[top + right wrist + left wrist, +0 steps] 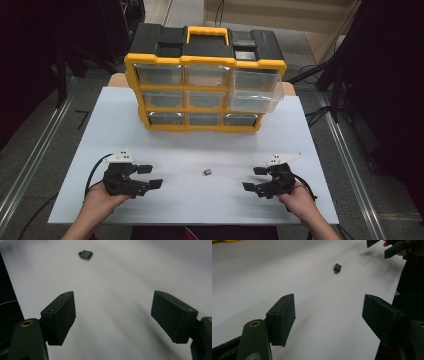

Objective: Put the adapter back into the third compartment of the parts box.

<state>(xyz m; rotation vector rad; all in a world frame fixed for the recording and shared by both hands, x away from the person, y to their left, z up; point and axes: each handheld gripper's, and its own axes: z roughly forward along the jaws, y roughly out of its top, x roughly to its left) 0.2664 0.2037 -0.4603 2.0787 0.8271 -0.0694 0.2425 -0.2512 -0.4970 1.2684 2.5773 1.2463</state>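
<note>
A small dark block (207,172) lies on the white table (200,145), between my two grippers and apart from both. My left gripper (149,176) rests near the front left, jaws wide apart with nothing between them. My right gripper (254,178) sits near the front right, also open and empty. In the left gripper view the small dark block (337,267) lies ahead of the left gripper (329,317), with the other gripper (384,247) at the top right. In the right gripper view the small dark block (85,254) lies ahead, left of centre, beyond the right gripper (113,317).
A yellow and black drawer cabinet (205,80) stands at the back of the table with clear drawers. Its right-hand large drawer (255,92) is pulled partly out. Metal rails (35,150) run along the floor on both sides.
</note>
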